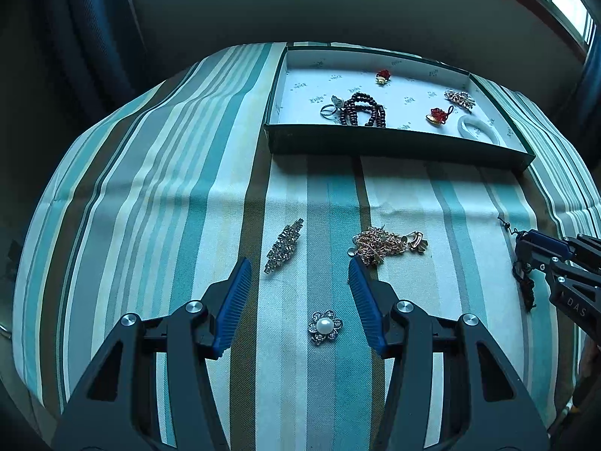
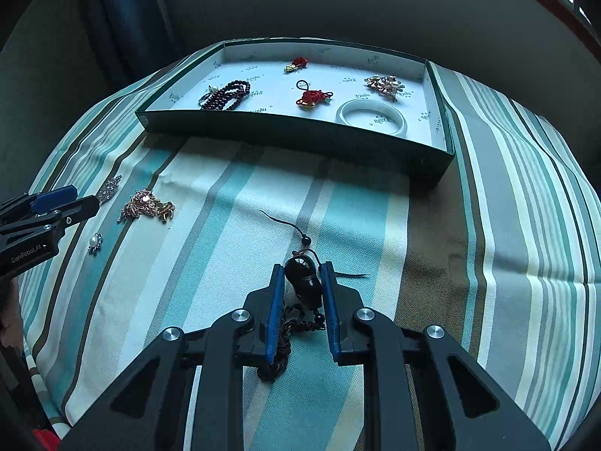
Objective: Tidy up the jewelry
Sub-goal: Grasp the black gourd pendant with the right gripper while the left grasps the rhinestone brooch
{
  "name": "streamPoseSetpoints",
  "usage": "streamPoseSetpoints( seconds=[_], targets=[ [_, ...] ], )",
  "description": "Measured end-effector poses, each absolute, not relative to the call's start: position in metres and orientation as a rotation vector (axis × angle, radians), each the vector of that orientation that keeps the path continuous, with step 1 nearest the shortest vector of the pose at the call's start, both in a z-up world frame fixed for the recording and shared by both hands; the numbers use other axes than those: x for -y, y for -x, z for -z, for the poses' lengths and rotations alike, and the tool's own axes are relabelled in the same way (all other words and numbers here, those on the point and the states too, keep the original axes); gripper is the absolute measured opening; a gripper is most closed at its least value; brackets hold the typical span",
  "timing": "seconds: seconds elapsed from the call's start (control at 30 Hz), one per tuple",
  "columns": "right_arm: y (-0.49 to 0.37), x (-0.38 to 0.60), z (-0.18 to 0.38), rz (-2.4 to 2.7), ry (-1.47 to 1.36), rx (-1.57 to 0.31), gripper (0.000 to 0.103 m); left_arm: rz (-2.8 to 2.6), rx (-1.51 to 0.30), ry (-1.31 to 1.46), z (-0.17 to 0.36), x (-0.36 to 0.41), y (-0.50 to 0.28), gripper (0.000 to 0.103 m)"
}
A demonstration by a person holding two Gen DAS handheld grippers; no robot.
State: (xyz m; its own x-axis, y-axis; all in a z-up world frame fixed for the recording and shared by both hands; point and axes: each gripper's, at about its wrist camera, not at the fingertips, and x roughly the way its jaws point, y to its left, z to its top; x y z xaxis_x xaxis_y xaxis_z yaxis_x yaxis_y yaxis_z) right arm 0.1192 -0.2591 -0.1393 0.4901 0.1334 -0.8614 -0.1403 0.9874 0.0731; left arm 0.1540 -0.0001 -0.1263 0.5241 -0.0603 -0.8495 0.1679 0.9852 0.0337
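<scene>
Writing: "GenRobot.AI" reads in pale letters on the body of the left hand-held gripper (image 2: 80, 203); "DAS" shows on the body of the right hand-held gripper (image 2: 302, 282). The box lining carries a small repeated printed mark, too small to read.
Box: a shallow dark green box (image 2: 293, 135) with a white printed lining sits at the far side of the desk (image 2: 488, 263), which is covered by a teal, cream and brown striped cloth.
Box contents: a dark red bead bracelet (image 2: 229, 94) with a silver ring (image 1: 329, 110) just beside it; two red knot charms (image 2: 311, 97) with gold ends, one near the far wall and one nearer the middle; a gold flower brooch (image 2: 385, 84) with pearls; a white bangle (image 2: 372, 118) against the near wall.
On the cloth, outside the box: a long rhinestone clip (image 1: 283, 246), a tangled rose-gold chain (image 1: 383, 244) with a gold clasp, and a pearl flower brooch (image 1: 325, 326).
Left hand-held gripper: fingers apart and holding nothing, poised above the pearl flower brooch, the rhinestone clip and chain just beyond its tips.
Right hand-held gripper: blue pads (image 2: 276, 308) nearly together, clamped on a black pendant (image 2: 304, 282) with a dark braided cord.
Black pendant: well short of the box, on the near middle of the cloth, its cord trailing under the fingers.
</scene>
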Motion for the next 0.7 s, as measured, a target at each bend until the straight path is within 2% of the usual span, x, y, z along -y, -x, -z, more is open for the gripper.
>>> streamPoseSetpoints(
  seconds=[0.33, 0.43, 0.5, 0.7],
  targets=[
    [-0.117, 0.268, 0.140, -0.150, -0.010, -1.047, 0.021, 0.109, -1.029, -0.113, 0.136, -0.011, -0.168, 0.053],
    [-0.118, 0.268, 0.141, -0.152, -0.010, -1.050, 0.021, 0.116, -1.032, -0.131, 0.140, -0.012, -0.176, 0.051],
    [-0.118, 0.268, 0.142, -0.151, -0.012, -1.053, 0.021, 0.123, -1.047, -0.128, 0.145, -0.014, -0.181, 0.045],
    [-0.118, 0.269, 0.143, -0.149, -0.017, -1.057, 0.021, 0.153, -1.063, -0.134, 0.151, -0.016, -0.186, 0.043]
  ],
)
